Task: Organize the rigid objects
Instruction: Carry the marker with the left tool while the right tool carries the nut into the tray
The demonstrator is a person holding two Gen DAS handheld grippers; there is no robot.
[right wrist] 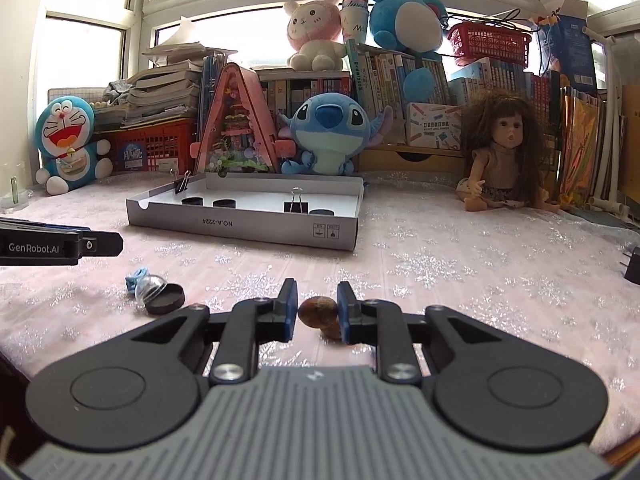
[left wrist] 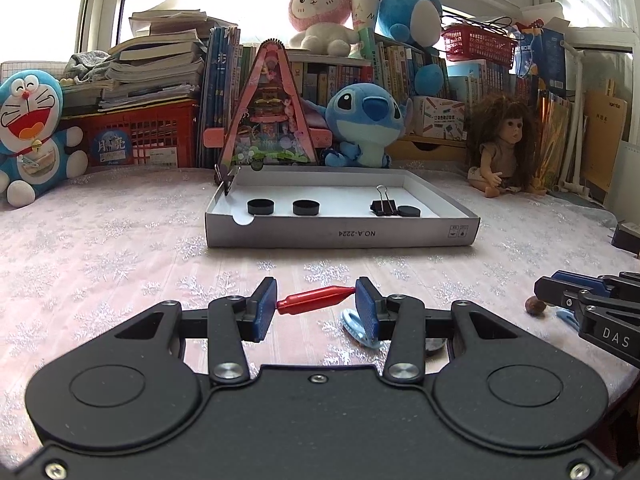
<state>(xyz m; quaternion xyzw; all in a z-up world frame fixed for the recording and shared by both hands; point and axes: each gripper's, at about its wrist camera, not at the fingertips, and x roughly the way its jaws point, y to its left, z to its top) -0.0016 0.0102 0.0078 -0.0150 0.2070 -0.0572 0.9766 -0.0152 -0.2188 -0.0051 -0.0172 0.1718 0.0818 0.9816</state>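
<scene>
My left gripper (left wrist: 316, 304) is shut on a red pen-like piece (left wrist: 316, 300), held crosswise end to end between the blue pads, above the pink cloth. My right gripper (right wrist: 318, 308) is shut on a brown walnut (right wrist: 318, 312) low over the cloth. The open grey box (left wrist: 340, 234) lies ahead. Inside it sit two black round caps (left wrist: 261, 206), a black binder clip (left wrist: 383, 204) and a flat black disc (left wrist: 409, 211). Another binder clip (right wrist: 182, 184) grips the box's far left wall.
On the cloth lie a blue clip (right wrist: 136, 278), a clear dome piece (right wrist: 150, 288) and a black disc (right wrist: 166, 299). Plush toys, a doll (right wrist: 500, 152), books and red crates (left wrist: 136, 136) line the back. A black adapter (right wrist: 633, 266) sits at the right edge.
</scene>
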